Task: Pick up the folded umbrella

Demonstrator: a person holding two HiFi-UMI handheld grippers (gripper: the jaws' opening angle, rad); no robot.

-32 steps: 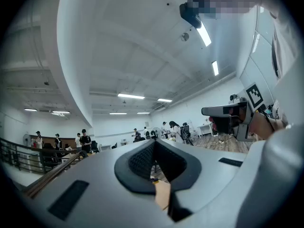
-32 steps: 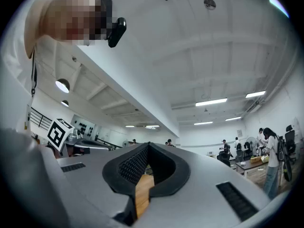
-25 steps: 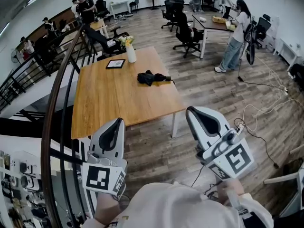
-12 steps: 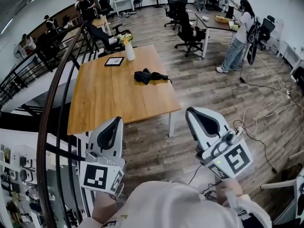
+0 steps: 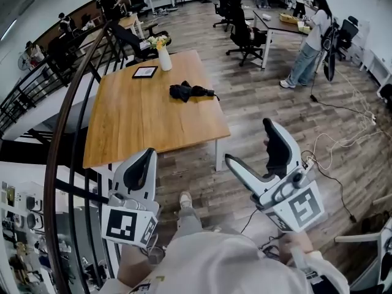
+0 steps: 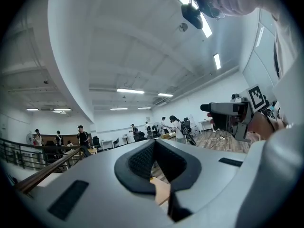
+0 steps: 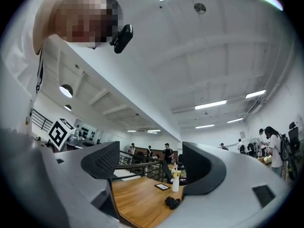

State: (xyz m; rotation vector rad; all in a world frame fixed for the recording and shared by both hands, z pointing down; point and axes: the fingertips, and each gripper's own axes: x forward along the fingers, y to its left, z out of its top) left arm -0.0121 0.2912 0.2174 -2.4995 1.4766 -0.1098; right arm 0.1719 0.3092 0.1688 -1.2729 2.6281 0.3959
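The folded black umbrella (image 5: 190,91) lies on the far half of the wooden table (image 5: 135,133); the right gripper view shows the umbrella (image 7: 172,202) small between that gripper's jaws, well ahead. My left gripper (image 5: 139,170) hangs short of the table's near edge with its jaws shut together and nothing in them; its pads (image 6: 142,161) meet. My right gripper (image 5: 250,144) is over the floor right of the table's near corner. Its jaws are opening and stand wide apart with nothing between them (image 7: 151,163).
A white vase with flowers (image 5: 164,57) and a dark framed tablet (image 5: 145,72) stand at the table's far end. A curved stair railing (image 5: 64,139) runs along the left. Office chairs (image 5: 242,38), a standing person (image 5: 306,48) and floor cables (image 5: 331,146) are to the right.
The right gripper's jaws, shut together before, now stand wide apart. The person has stepped toward the table, and a shoe now shows on the floor below.
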